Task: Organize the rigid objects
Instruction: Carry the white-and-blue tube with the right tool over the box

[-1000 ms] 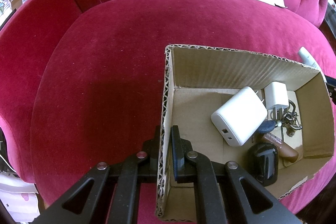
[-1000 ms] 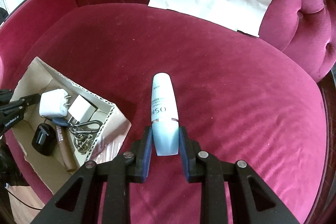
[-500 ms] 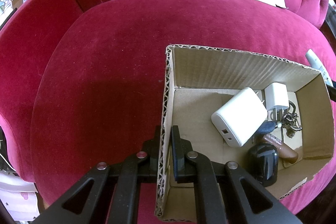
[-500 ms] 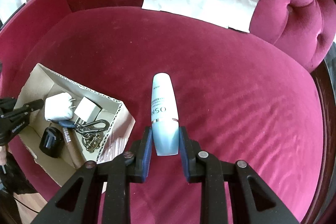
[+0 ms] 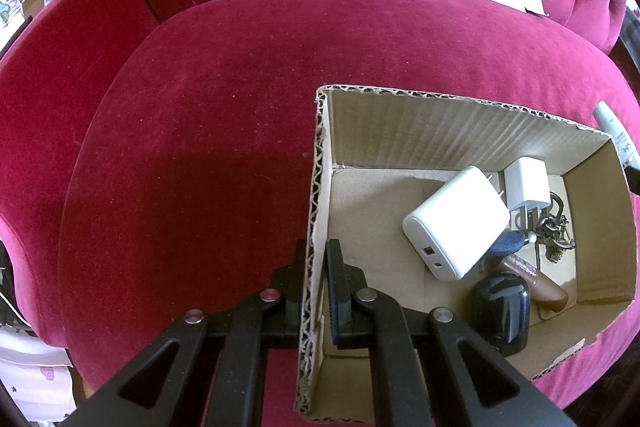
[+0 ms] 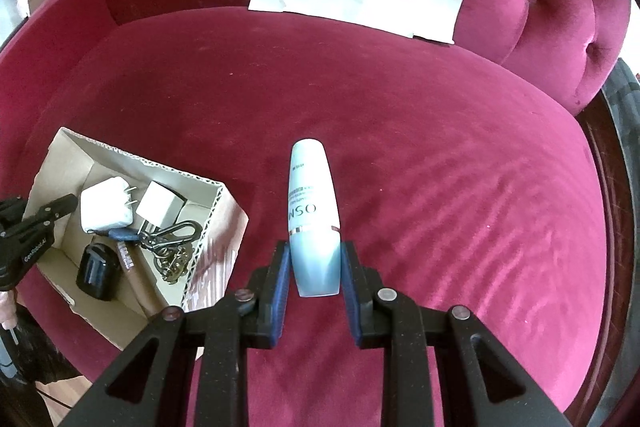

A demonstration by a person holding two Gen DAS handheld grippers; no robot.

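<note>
meanwhile the right gripper (image 6: 314, 281) is clasping the pale blue bottle (image 6: 314, 219) above the red cushion (image 6: 440, 167), while the left gripper (image 5: 316, 291) is pinching the cardboard box (image 5: 440, 123) wall.

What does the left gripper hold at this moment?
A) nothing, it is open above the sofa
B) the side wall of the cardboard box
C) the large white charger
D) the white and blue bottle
B: in the left wrist view the left gripper is closed on the corrugated side wall of the cardboard box, one finger outside and one inside, while the bottle sits in the right gripper.
</note>
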